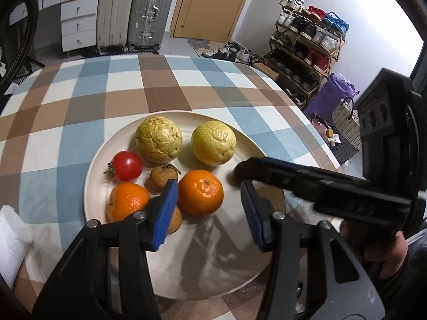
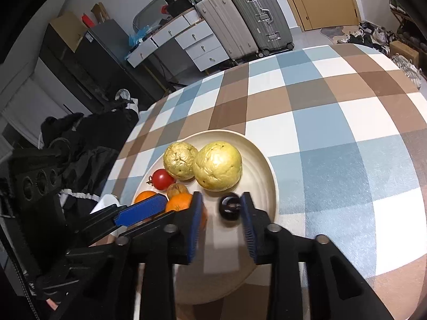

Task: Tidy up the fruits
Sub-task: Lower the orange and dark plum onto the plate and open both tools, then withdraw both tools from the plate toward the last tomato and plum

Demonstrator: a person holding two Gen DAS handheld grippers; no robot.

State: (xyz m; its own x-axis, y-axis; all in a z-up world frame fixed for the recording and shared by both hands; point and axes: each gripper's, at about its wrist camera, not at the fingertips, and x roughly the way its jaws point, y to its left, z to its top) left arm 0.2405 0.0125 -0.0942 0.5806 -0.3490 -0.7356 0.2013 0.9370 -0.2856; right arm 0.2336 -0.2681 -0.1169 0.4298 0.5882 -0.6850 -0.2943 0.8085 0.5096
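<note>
— Fruit sits on the cream plate (image 1: 112,144), which rests on the checked tablecloth (image 1: 80,93). The left wrist view shows two wrinkled yellow fruits (image 1: 159,139) at the far side, a red tomato (image 1: 127,166), a small brown fruit (image 1: 162,178), and two mandarins (image 1: 200,192).

— And the left gripper (image 1: 209,212)?

— Its jaws stand apart over the near part of the plate. The right-hand mandarin lies between the blue pads (image 1: 166,210), just beside the left one, yet whether that pad touches it cannot be told. Behind that pad a second brown fruit (image 1: 174,220) peeks out.

— Does the other camera add anything?

— Yes. The right wrist view shows a small dark round fruit (image 2: 229,207) on the plate, which the left view hides behind the right tool's black finger. The right gripper (image 2: 221,221) has its jaws parted around it; the fruit lies against the right pad and clear of the left, so it is not clamped.

— What does only the left view give?

— A hand (image 1: 384,250) holding the right tool, plus a shoe rack (image 1: 307,53) by the wall. Both views show suitcases (image 2: 240,24) and a drawer unit (image 2: 197,45) behind.
</note>
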